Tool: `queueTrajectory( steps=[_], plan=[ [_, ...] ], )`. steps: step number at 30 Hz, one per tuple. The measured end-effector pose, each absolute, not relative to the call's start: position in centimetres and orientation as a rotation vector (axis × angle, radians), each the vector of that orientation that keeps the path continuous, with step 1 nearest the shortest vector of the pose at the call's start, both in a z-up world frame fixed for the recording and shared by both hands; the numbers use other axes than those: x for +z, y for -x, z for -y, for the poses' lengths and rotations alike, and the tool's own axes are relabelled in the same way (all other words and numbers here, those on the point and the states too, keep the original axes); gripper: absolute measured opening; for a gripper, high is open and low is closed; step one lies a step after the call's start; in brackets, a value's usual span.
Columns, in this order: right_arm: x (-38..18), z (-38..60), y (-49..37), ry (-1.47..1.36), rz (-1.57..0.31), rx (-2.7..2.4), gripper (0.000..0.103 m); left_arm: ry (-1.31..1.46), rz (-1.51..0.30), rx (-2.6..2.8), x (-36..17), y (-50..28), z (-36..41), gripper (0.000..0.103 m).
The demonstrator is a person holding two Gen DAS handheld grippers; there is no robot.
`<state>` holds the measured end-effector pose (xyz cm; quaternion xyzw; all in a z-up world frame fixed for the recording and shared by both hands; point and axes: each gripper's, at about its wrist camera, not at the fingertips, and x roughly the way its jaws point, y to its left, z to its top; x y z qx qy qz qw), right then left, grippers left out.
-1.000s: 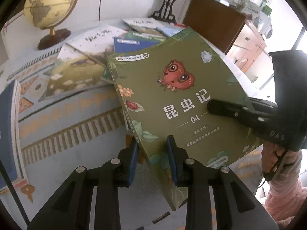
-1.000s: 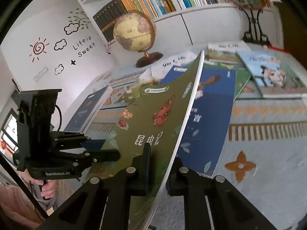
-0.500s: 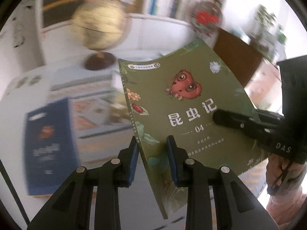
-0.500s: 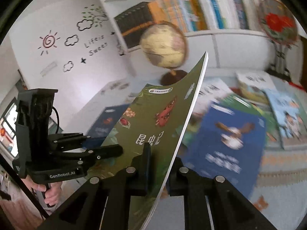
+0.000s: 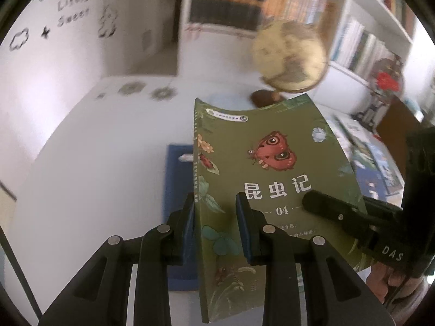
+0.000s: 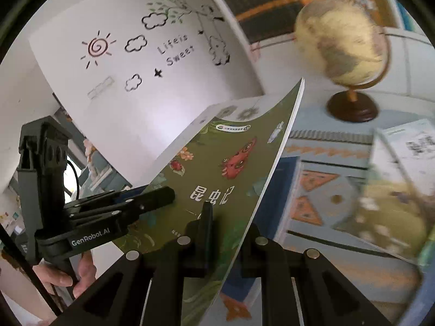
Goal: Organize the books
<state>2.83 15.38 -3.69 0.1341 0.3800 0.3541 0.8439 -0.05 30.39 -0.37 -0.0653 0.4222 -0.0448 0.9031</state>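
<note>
Behind the worktop, along the wall: a bookshelf, full and blurred. At the worktop's far edge, a globe on a dark foot. Toward the right edge, loose books, too smeared to read.

Above the bare left part of the worktop, clear of the surface: the green book, cover toward the left wrist view, tilted, top edge bowed. Directly beneath its spine side, flat on the worktop: a blue book, half hidden.

Left tongs: pressed onto the green book at the spine side, low on the cover. Right tongs: pinching the opposite long edge, also low; near finger on the cover, far finger hidden behind the pages.

Probably in hand: carrying the green book over to lie on the blue one. To do it well:
- Hold both pinches firm until the book rests flat; soft cover, likely to sag or slip if one side lets go first.
- Level the book before lowering, spine parallel to the blue book's spine.
- Match corners and edges over the blue book, then lower.
- Stay short of the globe's foot.
- Spread the tongs only once the weight sits on the book below.
</note>
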Motion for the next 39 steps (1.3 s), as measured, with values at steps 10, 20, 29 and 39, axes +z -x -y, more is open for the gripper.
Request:
queueTrajectory(
  steps=[10,20,29,39],
  plan=[
    [-10.0,-18.3,-4.7,-0.281,-0.873,0.723,0.013,0.252,-0.976,-0.074,-6.5,-2.3,-33.4,0.025],
    [-10.5,-18.7,-4.8,-0.288,-0.869,0.724,0.015,0.282,-0.976,-0.065,-7.6,-2.0,-34.4,0.025],
    [-9.5,-16.6,-4.7,-0.332,-0.873,0.649,0.075,0.295,-0.99,0.012,-7.7,-1.5,-35.5,0.029],
    [-6.0,-7.1,-5.2,-0.531,-0.835,0.58,0.076,0.248,-0.963,0.019,-4.1,-0.7,-33.4,0.032]
  ],
)
